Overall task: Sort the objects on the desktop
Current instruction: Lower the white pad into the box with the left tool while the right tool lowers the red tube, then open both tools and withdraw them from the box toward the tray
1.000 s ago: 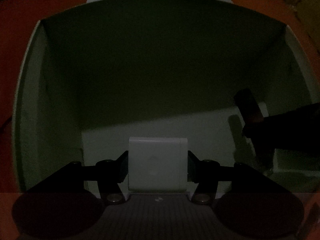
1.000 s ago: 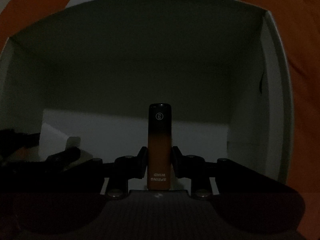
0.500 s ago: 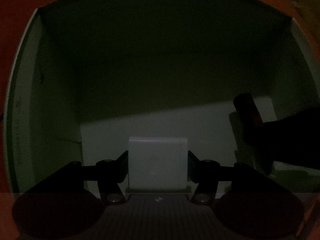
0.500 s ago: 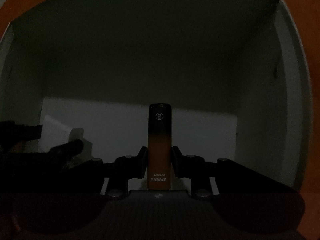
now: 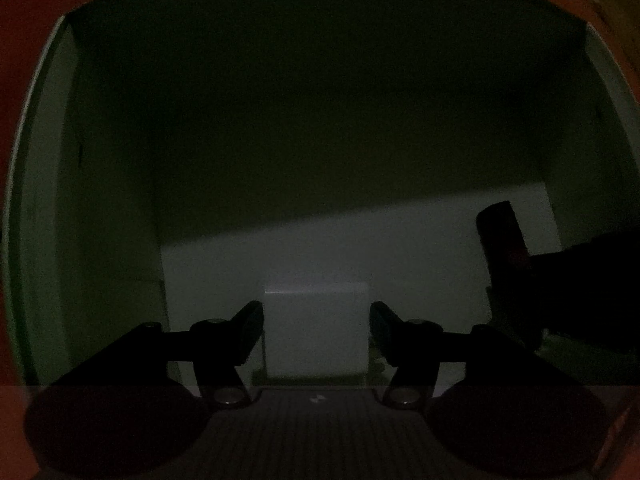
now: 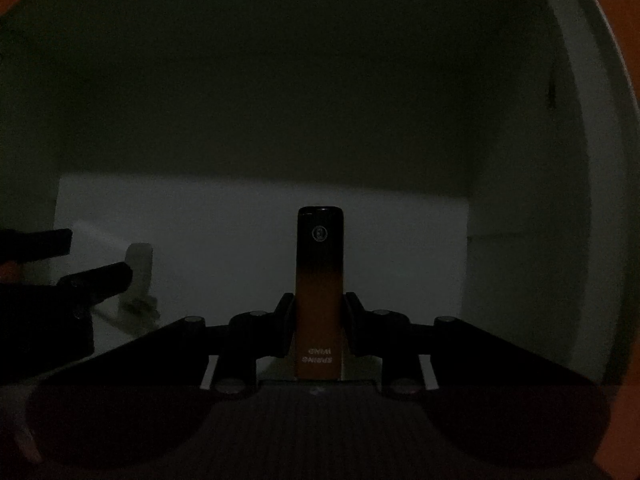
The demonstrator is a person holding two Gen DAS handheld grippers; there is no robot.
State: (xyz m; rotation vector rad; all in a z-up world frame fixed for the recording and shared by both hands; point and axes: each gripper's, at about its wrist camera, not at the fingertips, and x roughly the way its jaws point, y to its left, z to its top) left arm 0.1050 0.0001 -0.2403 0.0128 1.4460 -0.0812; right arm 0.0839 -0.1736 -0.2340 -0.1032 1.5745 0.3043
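Note:
Both grippers point down inside a white box (image 5: 112,200). A white square block (image 5: 316,336) stands on the box floor between my left gripper's (image 5: 316,314) fingers. The jaws are opening, and thin gaps show at both sides of the block. My right gripper (image 6: 319,312) is shut on a slim black-to-orange stick (image 6: 320,264) printed SPRING WIND, held upright just over the floor. In the left wrist view the stick (image 5: 500,236) shows at the right. In the right wrist view the left gripper's fingers (image 6: 100,278) and the white block (image 6: 140,264) show at the left.
The box walls (image 6: 520,280) close in on all sides and lie in deep shadow, and only the pale floor (image 5: 360,240) is lit. An orange surface (image 5: 24,20) shows outside the rim. The two grippers stand side by side, close together.
The box walls fill more of both views and the rim has slid out of frame. The left jaws have spread off the white block. The right gripper's grip on the stick is unchanged.

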